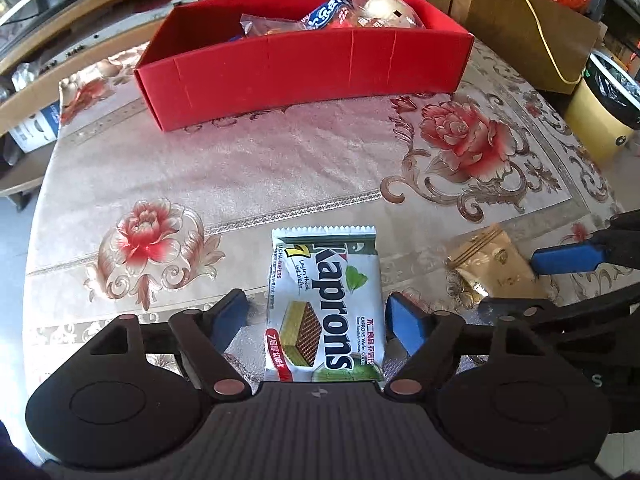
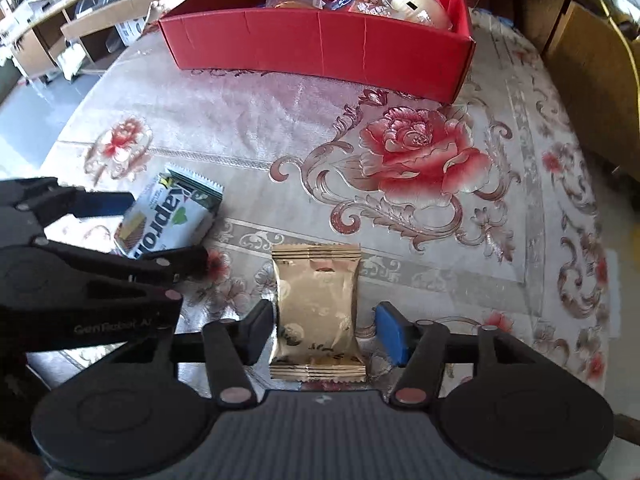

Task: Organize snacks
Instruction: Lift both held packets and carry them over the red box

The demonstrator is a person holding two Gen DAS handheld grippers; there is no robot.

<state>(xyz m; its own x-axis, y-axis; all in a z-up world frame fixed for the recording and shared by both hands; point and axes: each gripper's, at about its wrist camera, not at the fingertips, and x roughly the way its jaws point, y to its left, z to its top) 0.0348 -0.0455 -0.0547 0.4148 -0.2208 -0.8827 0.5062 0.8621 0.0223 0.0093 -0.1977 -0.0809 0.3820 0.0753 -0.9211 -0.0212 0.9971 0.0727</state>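
Fingers of both grippers stand released, left gripper (image 1: 316, 316) astride the wafer packet (image 1: 324, 304), right gripper (image 2: 324, 330) astride the gold packet (image 2: 316, 312), ready to carry each to the far red box (image 1: 304, 68).

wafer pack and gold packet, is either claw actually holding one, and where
Neither is held. The left claw straddles the wafer pack with gaps on both sides; the right claw likewise flanks the gold packet without pressing it.

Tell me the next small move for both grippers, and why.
Probably close both. The left gripper straddles the Kaprons wafer pack and the right gripper straddles the gold packet, pads not yet pressing; both lie on the tablecloth, outside the red box.
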